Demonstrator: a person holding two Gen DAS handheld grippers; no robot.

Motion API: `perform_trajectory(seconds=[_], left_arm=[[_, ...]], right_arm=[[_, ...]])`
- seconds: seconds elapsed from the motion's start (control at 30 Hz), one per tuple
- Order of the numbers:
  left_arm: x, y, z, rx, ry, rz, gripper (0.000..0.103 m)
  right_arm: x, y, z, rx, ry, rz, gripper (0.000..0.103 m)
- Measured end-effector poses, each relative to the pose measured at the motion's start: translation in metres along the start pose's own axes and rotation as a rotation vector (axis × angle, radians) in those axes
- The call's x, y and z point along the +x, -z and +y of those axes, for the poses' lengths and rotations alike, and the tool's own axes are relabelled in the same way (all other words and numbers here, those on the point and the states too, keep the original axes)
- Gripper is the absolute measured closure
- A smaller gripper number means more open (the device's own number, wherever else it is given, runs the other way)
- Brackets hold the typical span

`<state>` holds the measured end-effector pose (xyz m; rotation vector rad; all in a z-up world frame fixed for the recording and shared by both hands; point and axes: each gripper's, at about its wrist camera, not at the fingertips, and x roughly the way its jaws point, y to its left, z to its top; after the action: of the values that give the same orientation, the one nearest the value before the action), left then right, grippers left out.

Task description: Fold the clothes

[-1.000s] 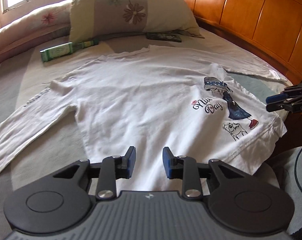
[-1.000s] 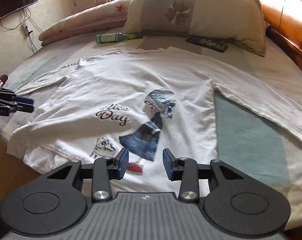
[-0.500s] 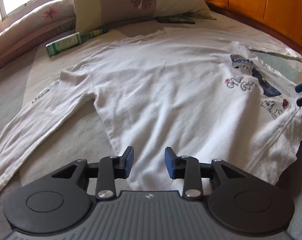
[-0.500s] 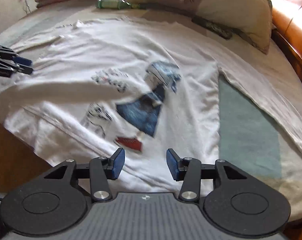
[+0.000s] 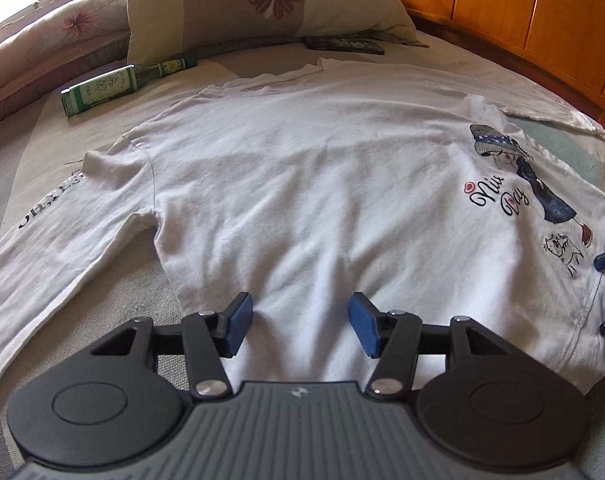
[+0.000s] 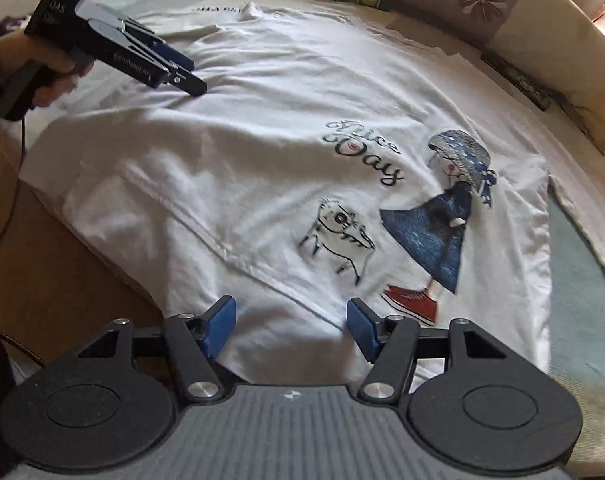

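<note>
Shirt (image 5: 302, 184) lies flat on the bed (image 5: 82, 120), unfolded. Left gripper (image 5: 300, 326) and right gripper (image 6: 290, 330) hover over its hem, jaws opening, nothing grasped. Next, I'd say, pinch that hem.

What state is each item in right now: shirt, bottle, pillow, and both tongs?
White long-sleeved shirt: spread flat on the bed, print up, unfolded, sleeves stretched out sideways.
Green bottle: lying on its side beside the pillow.
Pillow: propped near the headboard.
Dark flat case: lying flat at the pillow's foot.
Left tongs: opening, nothing gripped, over the shirt's hem.
Right tongs: opening, nothing gripped, over the hem near the red shoe.
</note>
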<state>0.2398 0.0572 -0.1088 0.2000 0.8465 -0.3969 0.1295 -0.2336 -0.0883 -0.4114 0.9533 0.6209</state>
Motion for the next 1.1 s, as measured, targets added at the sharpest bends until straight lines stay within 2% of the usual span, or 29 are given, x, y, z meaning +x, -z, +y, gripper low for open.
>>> perform_trajectory(seconds=[0.13,0.3,0.4,0.47,0.57,0.7,0.83,0.9,0.97,1.0,1.03,1.07,1.1], left_arm=[[0.0,-0.003,-0.001,0.017,-0.004,0.009,0.045],[0.001,-0.004,0.001,0.015,0.01,0.014,0.044],[0.002,-0.004,0.003,0.01,0.018,0.013,0.044],[0.002,-0.005,0.003,0.007,0.017,0.016,0.044],[0.002,-0.005,0.002,0.006,0.014,0.019,0.044],[0.002,-0.005,0.001,-0.007,0.004,0.02,0.043],[0.002,-0.006,0.0,-0.017,-0.006,0.021,0.043],[0.002,-0.006,-0.001,-0.018,-0.012,0.023,0.043],[0.002,-0.007,-0.002,-0.018,-0.016,0.026,0.042],[0.002,-0.007,-0.002,-0.018,-0.016,0.028,0.042],[0.002,-0.007,-0.002,-0.017,-0.017,0.03,0.042],[0.002,-0.007,-0.002,-0.015,-0.017,0.031,0.042],[0.002,-0.007,-0.002,-0.014,-0.017,0.032,0.042]], right_arm=[[-0.014,-0.005,0.019,-0.08,-0.034,-0.074,0.034],[0.002,-0.003,0.069,-0.313,-0.019,-0.103,0.016],[0.018,0.01,0.091,-0.462,0.091,-0.087,0.013],[0.028,0.021,0.1,-0.562,0.208,-0.087,0.014],[0.027,0.027,0.104,-0.626,0.343,-0.131,0.017],[0.0,0.021,0.101,-0.583,0.403,-0.245,0.017],[0.005,0.021,0.101,-0.62,0.442,-0.255,0.018],[0.013,0.025,0.106,-0.658,0.441,-0.24,0.023],[0.02,0.028,0.112,-0.693,0.432,-0.224,0.054],[0.022,0.028,0.114,-0.703,0.419,-0.215,0.064],[0.021,0.027,0.115,-0.699,0.398,-0.207,0.092],[0.018,0.025,0.114,-0.673,0.362,-0.198,0.099],[0.013,0.021,0.111,-0.638,0.314,-0.186,0.099]])
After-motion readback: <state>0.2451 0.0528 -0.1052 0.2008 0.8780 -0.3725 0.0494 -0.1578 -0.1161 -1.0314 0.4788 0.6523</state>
